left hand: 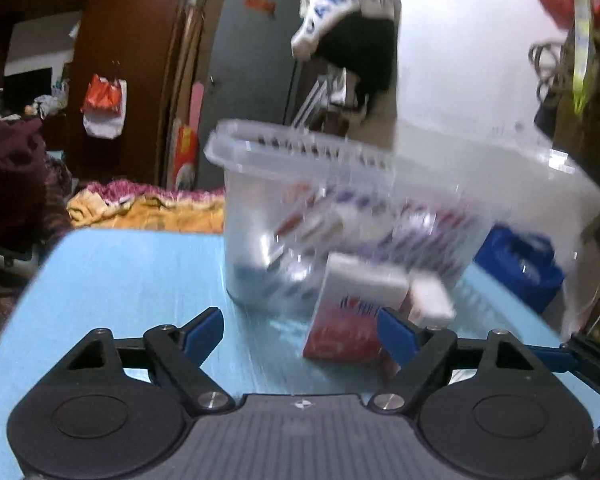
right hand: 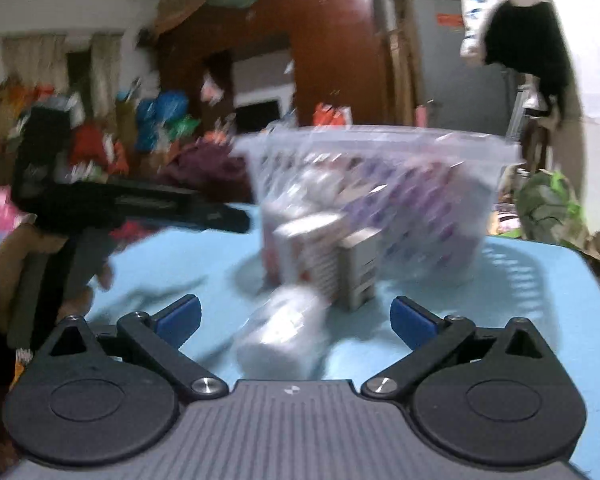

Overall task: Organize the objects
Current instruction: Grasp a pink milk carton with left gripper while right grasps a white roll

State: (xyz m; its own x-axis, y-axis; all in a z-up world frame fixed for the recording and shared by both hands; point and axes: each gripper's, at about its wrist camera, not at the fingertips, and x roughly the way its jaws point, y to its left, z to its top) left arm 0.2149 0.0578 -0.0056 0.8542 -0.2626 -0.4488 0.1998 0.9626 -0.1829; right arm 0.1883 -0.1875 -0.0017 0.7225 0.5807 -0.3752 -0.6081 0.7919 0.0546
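A clear plastic basket with several small packs inside stands on the blue table; it also shows in the right wrist view. A red and white box stands before it, beside my open left gripper, touching its right finger. In the right wrist view the red and white box and a grey box stand by the basket. A blurred white roll-like object lies between the fingers of my open right gripper. The left gripper's body shows at the left.
A blue bag sits right of the basket. A bed with yellow bedding lies beyond the table's far edge. Cluttered colourful piles fill the room behind. Both views are motion-blurred.
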